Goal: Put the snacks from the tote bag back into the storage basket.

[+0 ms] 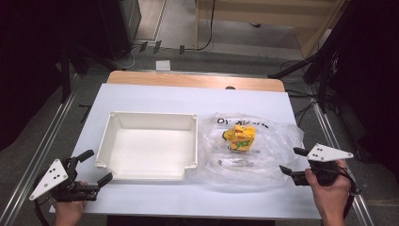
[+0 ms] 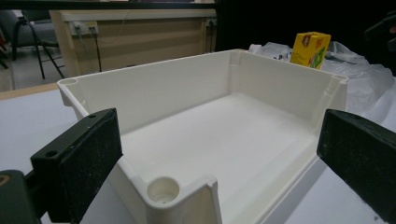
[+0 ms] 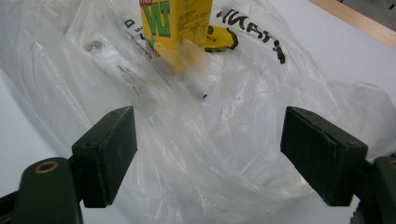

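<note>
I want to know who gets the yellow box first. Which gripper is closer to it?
The right gripper. It sits at the edge of the clear plastic bag holding the yellow box, while the left gripper waits beyond the white tray.

Cream-white tray (image 1: 109, 141), plain, no markings. Clear plastic bag (image 1: 277, 141) with black lettering across its upper side. Yellow carton (image 1: 242, 137) inside it, printed with green letters and a small red patch near the top. White counter (image 1: 188, 99), with a tan wooden strip (image 1: 193, 80) along the far edge. Black left tool (image 1: 96, 167) and black right tool (image 1: 294, 162), each topped by a grey three-cornered plate dotted with small dark holes.
</note>
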`<move>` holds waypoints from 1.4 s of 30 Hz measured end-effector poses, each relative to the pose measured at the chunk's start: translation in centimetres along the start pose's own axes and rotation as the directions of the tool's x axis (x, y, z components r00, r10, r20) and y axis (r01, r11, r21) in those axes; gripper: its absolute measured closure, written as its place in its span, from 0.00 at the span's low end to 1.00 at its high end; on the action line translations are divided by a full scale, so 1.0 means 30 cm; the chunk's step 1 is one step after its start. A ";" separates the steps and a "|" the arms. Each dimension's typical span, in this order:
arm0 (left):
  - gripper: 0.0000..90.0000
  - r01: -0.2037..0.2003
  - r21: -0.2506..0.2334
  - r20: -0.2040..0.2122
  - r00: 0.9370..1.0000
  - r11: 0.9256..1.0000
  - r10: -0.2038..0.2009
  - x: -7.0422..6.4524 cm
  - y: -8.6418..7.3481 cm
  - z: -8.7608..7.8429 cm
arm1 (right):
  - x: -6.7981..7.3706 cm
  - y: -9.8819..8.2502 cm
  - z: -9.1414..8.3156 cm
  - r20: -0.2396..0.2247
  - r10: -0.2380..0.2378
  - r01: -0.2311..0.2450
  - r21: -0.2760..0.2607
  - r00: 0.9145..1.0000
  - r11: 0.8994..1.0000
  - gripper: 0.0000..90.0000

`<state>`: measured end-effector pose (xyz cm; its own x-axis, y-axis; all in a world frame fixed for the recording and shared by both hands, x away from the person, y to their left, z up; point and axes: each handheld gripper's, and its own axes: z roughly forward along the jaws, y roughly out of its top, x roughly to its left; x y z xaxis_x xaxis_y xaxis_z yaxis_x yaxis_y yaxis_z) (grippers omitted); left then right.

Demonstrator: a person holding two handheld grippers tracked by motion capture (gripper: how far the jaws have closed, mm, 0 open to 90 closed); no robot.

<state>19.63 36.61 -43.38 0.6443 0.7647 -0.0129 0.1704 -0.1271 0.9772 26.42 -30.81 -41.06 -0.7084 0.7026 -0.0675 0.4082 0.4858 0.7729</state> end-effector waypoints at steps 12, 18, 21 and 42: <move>0.01 0.006 -0.010 0.004 1.000 1.000 -0.006 0.004 -0.001 -0.003 | -0.012 0.097 0.033 -0.067 -0.084 0.091 0.107 0.994 0.990 0.22; 0.01 0.005 -0.010 0.013 1.000 1.000 -0.005 0.001 -0.001 -0.002 | -0.017 0.136 0.048 -0.088 -0.122 0.135 0.154 0.989 0.979 0.23; 0.01 0.005 -0.010 0.013 1.000 1.000 -0.005 0.004 -0.001 -0.003 | -0.016 0.155 0.054 -0.101 -0.144 0.159 0.165 0.984 0.973 0.23; 0.01 0.009 -0.018 0.017 1.000 1.000 -0.009 0.006 -0.002 -0.005 | -0.015 0.285 0.130 -0.161 -0.221 0.258 0.270 0.962 0.927 0.23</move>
<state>19.62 36.84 -43.40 0.6553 0.7550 -0.0254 0.1629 -0.1084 0.9807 32.47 -24.93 -36.90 -0.8641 0.4851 -0.1344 0.3515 0.7726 0.5287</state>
